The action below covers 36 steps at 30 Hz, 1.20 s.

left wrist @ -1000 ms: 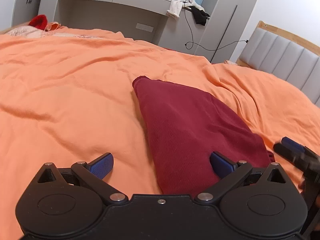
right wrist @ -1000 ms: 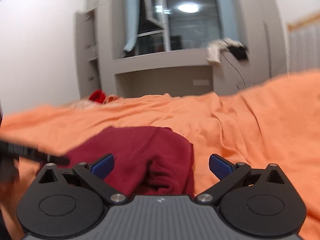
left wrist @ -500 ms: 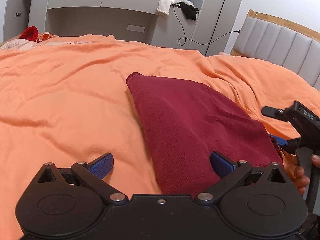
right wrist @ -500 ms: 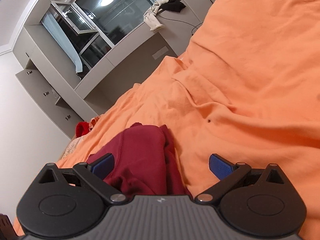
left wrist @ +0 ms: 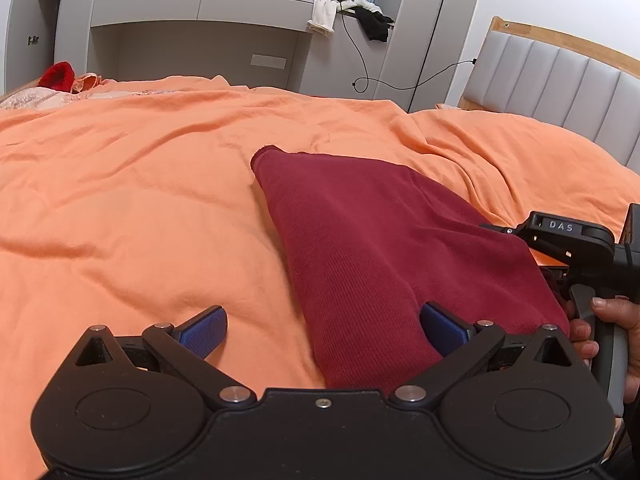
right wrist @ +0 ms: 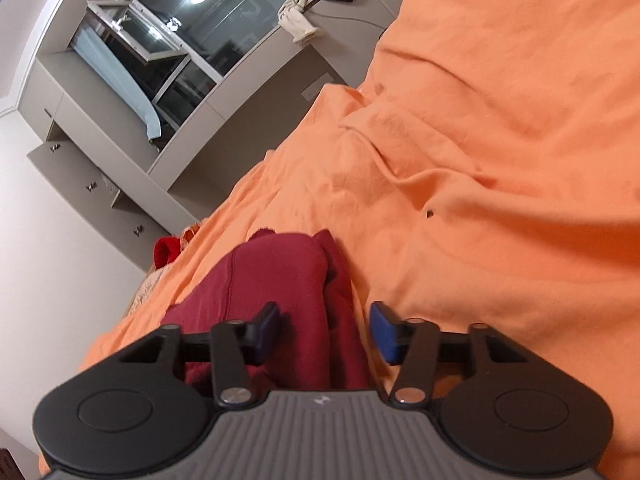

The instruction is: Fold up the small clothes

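A dark red knit garment (left wrist: pixel 380 240) lies folded in a long strip on the orange bed cover (left wrist: pixel 140 200). My left gripper (left wrist: pixel 322 316) hangs open over its near end, the right pad above the cloth and the left pad above the cover. In the right wrist view the garment (right wrist: pixel 272 272) shows its layered right edge. My right gripper (right wrist: pixel 324 320), rolled on its side, has that edge between its jaws, which are closing; a gap remains at the pads. Its black body (left wrist: pixel 576 248) and the hand (left wrist: pixel 612 312) holding it appear at the garment's right side.
A grey padded headboard (left wrist: pixel 560 72) stands at the right. A grey wall unit (left wrist: pixel 200 40) runs behind the bed, with white and black clothes (left wrist: pixel 328 12) and a cable hanging from its shelf. A red item (left wrist: pixel 58 74) lies at the far left on the bed.
The right gripper rolled onto its side, came down to the garment's right edge, and its jaws narrowed around that edge. The left gripper stayed over the near end.
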### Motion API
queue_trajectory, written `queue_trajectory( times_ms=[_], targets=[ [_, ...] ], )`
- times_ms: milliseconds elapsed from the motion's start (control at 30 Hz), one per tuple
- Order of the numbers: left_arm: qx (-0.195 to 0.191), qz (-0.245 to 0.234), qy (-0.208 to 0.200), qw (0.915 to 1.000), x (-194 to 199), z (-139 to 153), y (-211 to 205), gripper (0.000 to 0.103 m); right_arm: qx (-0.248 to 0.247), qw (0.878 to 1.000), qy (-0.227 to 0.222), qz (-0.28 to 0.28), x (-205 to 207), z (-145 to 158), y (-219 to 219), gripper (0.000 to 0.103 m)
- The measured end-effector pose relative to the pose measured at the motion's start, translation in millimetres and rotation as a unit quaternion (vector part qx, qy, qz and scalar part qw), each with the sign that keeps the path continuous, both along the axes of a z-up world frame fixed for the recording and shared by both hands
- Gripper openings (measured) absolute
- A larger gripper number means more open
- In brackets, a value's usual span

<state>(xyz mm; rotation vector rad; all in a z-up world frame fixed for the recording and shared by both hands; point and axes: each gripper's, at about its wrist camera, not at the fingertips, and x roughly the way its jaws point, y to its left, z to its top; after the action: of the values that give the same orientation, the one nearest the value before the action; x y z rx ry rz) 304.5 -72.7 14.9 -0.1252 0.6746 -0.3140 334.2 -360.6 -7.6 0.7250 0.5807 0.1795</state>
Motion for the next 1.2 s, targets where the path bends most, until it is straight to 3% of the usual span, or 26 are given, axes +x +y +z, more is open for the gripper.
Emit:
queue_trajectory(
  times_ms=[167,1200],
  targets=[
    [0.0,0.0,0.0,1.0,-0.1,0.2,-0.9,0.103,-0.022,1.0,-0.002,0.001,-0.7,0.3,6.9,0.046],
    [0.007,-0.001,-0.015,0.9999,-1.7,13.1,1.6,0.102,-0.014,1.0,-0.001,-0.003,-0.8,-2.6,5.7,0.047]
  ],
)
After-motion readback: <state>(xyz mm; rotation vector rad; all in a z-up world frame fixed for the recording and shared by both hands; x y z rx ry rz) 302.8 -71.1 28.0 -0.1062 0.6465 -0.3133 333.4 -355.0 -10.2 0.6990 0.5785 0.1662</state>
